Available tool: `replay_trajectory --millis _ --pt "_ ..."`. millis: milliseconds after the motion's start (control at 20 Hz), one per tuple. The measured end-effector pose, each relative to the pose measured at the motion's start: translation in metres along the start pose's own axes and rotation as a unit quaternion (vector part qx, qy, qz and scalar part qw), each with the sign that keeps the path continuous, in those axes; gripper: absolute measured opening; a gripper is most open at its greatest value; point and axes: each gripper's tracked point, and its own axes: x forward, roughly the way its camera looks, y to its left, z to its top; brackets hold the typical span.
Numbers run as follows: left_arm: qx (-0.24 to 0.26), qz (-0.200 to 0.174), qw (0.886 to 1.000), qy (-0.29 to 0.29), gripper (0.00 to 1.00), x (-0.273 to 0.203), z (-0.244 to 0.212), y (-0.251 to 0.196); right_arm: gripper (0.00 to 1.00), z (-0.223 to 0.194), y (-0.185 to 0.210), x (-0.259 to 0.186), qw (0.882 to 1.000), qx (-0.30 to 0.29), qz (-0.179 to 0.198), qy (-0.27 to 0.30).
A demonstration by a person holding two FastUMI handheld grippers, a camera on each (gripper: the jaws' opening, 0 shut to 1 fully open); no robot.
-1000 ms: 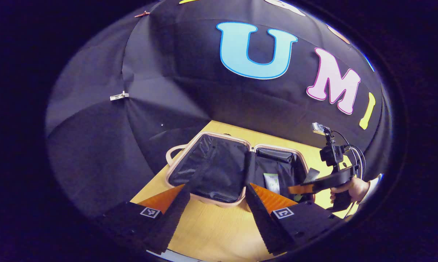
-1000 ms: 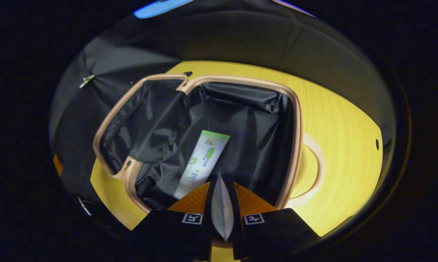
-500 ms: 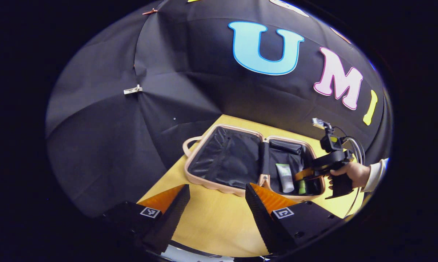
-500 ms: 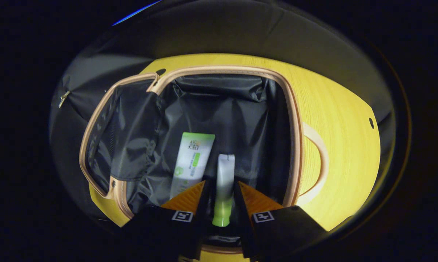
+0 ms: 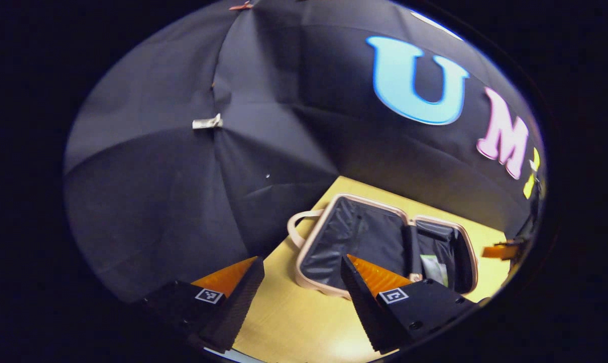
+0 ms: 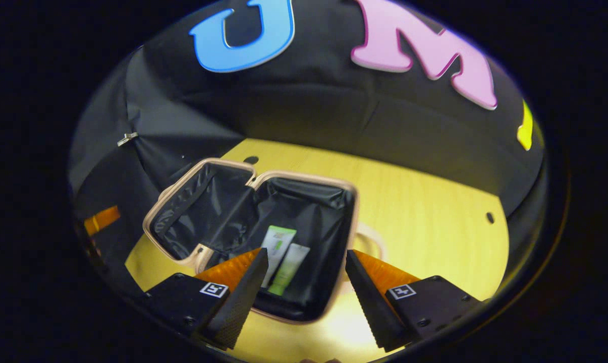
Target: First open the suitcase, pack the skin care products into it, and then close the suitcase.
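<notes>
The suitcase point(image 6: 253, 237) lay open flat on the yellow counter point(image 6: 425, 201), its two halves side by side. Two tubes lay next to each other on the black lining of the half nearer the right claw point(image 6: 304, 282): a white tube with green print point(image 6: 277, 244) and a paler tube with a green cap point(image 6: 288, 267). That claw hung above the near rim with its fingers spread wide and nothing between them. In the left gripper view, the left claw point(image 5: 301, 292) was likewise open and empty, held off the near edge of the empty half point(image 5: 356, 242).

With both tubes inside, packing looked done, so the step in hand was probably closing the case. To do it well, one claw would best catch the outer rim of the empty half, by its loop handle point(image 5: 297, 229), and swing it over the hinge. The other claw could steady the filled half so it did not slide. The tubes lay low enough not to jam the rim.
</notes>
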Motion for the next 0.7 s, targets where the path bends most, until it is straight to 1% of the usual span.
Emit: replay_trajectory --millis 100,150,200,300,400,450,500,600,650,700 --pt "-0.058 -0.010 0.998 0.008 0.96 0.033 0.014 0.010 0.98 -0.003 -0.031 -0.037 0.999 -0.002 -0.030 -0.041" --pt "-0.066 -0.015 0.998 0.017 0.96 0.051 0.017 0.015 0.98 -0.010 -0.045 -0.055 0.998 0.005 -0.043 -0.052" --pt "-0.064 -0.012 0.997 0.028 0.96 0.068 0.018 0.021 0.98 -0.017 -0.056 -0.071 0.997 0.016 -0.053 -0.058" --pt "-0.078 -0.024 0.995 0.055 0.94 0.100 0.015 0.018 0.97 -0.038 -0.078 -0.092 0.995 0.027 -0.076 -0.051" --pt "-0.097 -0.035 0.991 0.083 0.89 0.129 0.009 0.010 0.97 -0.060 -0.100 -0.106 0.994 0.035 -0.102 -0.028" --pt "-0.102 -0.032 0.989 0.104 0.85 0.139 0.002 0.010 0.98 -0.074 -0.113 -0.116 0.992 0.049 -0.117 -0.003" --pt "-0.109 -0.032 0.985 0.127 0.83 0.149 -0.006 0.007 0.98 -0.081 -0.123 -0.126 0.989 0.073 -0.129 0.008" --pt "-0.126 -0.040 0.979 0.155 0.77 0.163 -0.015 -0.005 0.98 -0.076 -0.141 -0.137 0.982 0.117 -0.149 -0.005" --pt "-0.131 -0.045 0.977 0.162 0.71 0.169 -0.020 -0.006 0.98 -0.074 -0.151 -0.145 0.980 0.122 -0.160 -0.010" --pt "-0.138 -0.050 0.975 0.166 0.68 0.174 -0.022 -0.010 0.98 -0.075 -0.161 -0.152 0.978 0.117 -0.172 -0.010"
